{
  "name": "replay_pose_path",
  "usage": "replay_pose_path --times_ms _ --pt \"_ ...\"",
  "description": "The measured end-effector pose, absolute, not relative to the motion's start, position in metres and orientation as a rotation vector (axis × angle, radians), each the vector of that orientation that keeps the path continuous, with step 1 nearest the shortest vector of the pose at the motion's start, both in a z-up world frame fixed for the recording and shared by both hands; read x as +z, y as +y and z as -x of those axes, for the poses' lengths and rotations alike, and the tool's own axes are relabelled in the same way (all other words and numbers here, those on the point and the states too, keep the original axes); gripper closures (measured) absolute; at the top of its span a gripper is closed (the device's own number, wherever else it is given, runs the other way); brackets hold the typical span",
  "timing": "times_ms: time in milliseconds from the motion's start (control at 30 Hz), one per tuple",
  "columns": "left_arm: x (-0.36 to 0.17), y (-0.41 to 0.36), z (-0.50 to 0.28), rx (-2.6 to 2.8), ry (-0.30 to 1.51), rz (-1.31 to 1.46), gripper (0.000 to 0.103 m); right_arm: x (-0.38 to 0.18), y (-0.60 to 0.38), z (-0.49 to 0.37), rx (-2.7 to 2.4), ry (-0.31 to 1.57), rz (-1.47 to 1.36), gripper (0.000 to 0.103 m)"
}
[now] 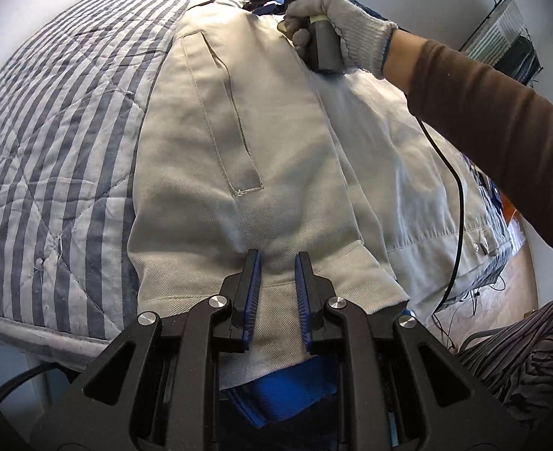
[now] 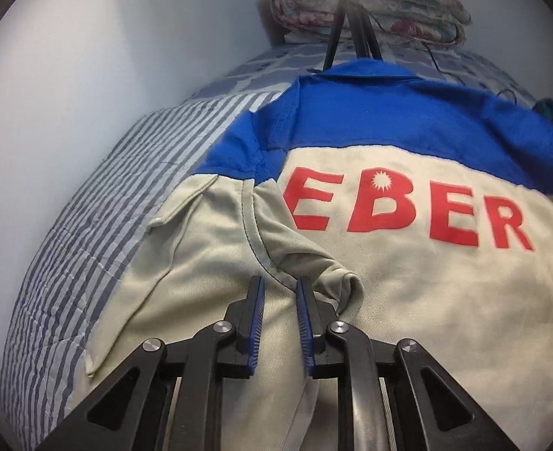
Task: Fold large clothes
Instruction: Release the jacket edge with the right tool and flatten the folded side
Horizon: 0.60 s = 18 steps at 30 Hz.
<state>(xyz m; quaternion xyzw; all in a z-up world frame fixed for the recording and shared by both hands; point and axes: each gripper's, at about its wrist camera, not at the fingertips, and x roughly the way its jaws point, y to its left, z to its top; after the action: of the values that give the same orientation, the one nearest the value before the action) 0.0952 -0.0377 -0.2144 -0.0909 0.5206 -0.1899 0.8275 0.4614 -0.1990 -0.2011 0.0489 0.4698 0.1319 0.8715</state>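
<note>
Jacket (image 2: 408, 300) lies back-up on the bed (image 2: 88, 206), long axis 6-to-12, collar at 12; left hand-held gripper (image 1: 276, 274) parted over the hem, right hand-held gripper (image 2: 280, 300) parted astride the sleeve fold, neither pinching yet.

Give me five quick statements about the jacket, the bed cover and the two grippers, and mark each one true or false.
1. The jacket carries red letters on its back. True.
2. The jacket's upper part, by the collar, is green. False: it is blue; the rest is beige.
3. The quilt under the jacket is plain white. False: it is striped in blue-grey and white.
4. The left gripper has a gap between its fingers, with beige cloth showing in it. True.
5. The right gripper is lifted clear of the bed, with nothing near it. False: it is low over the jacket, at a bunched fold of beige cloth, fingers apart.
</note>
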Motion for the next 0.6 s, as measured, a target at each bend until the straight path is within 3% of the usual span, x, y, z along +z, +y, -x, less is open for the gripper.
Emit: replay_pose_path --times_ms 100,267,600 --pt "-0.213 -0.034 -0.094 -0.411 1.105 0.217 0.087 -0.182 -0.192 -0.454 0.274 0.972 -0.1 0.084" --pt "-0.209 -0.025 -0.092 -0.436 1.106 0.239 0.087 -0.152 -0.156 -0.408 0.509 0.925 -0.094 0.086" --pt "-0.212 -0.032 -0.088 -0.46 1.074 0.155 0.087 -0.203 -0.128 -0.367 0.51 1.045 -0.049 0.095"
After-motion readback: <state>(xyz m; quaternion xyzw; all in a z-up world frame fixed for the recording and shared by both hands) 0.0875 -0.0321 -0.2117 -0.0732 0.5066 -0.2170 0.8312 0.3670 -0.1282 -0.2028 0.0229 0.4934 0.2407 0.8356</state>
